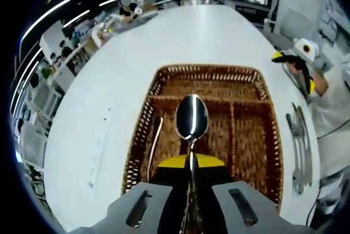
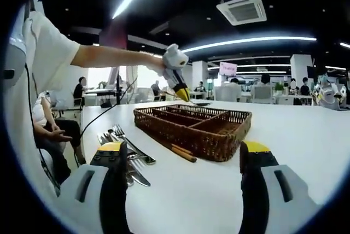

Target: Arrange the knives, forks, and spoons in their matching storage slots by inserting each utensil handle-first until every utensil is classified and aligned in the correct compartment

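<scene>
A: The shiny steel spoon (image 1: 191, 122) stands between the jaws of the left gripper (image 1: 191, 212) in the left gripper view, clamped by its handle, bowl up and away from the camera. It hangs over the brown woven wicker tray (image 1: 164, 78), above the middle of its long compartments.

B: And the tray itself?

A: It lies on the white surface (image 1: 109, 81), with three long slots side by side and one cross slot at the far end. A slim metal utensil (image 1: 157, 135) lies in the left slot; whether it is a knife or another piece cannot be told.

B: What about the other side?

A: In the right gripper view the right gripper (image 2: 180, 190) sits low over the surface, its yellow-tipped jaws wide apart with nothing between them. Just beyond the left jaw lies a loose pile of forks and knives (image 2: 123, 146) on the surface, near the tray's corner. Two wooden-coloured sticks (image 2: 180, 153) rest against the tray's near wall.

B: Farther off?

A: The left gripper shows there above the tray's far side, held by the person's outstretched arm (image 2: 115, 56). Behind it are other tables and seated people.
</scene>
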